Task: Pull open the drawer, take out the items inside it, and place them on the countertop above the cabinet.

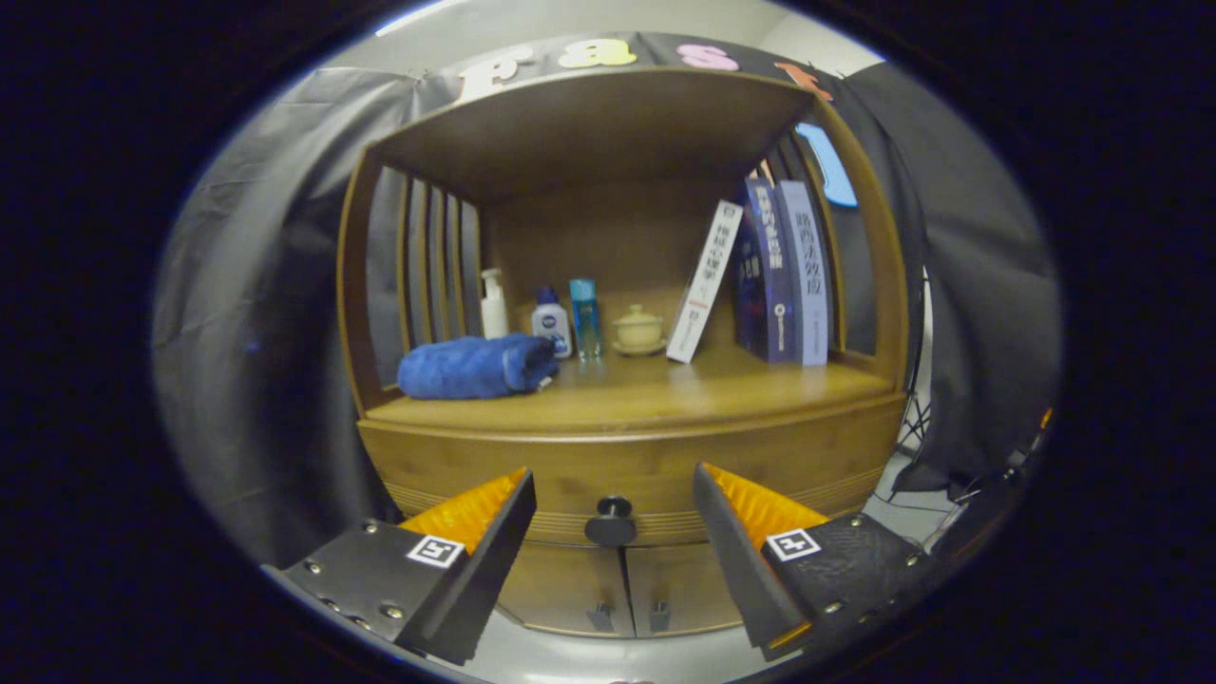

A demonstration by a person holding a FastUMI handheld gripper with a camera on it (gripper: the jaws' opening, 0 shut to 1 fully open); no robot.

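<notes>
drawer knob point(610, 521) between open jaws, untouched

I'm looking at a wooden cabinet point(627, 285) with a curved top board point(598, 119) and slatted side panels point(432, 261) that let the booth's dark cloth wall point(256, 313) show through. Its back panel point(608, 237) is plain wood, lit warmly from the front. Below the open shelf sit two small cupboard doors point(617, 584) with dark handles, meeting at the middle. The cloth hangs in loose folds on both sides of the cabinet. Above it I can see a pale ceiling point(589, 19) with a bright strip of light point(408, 17). To the right, past the cloth's edge, there is pale floor point(902, 494) with cables point(974, 489) lying on it.
</notes>
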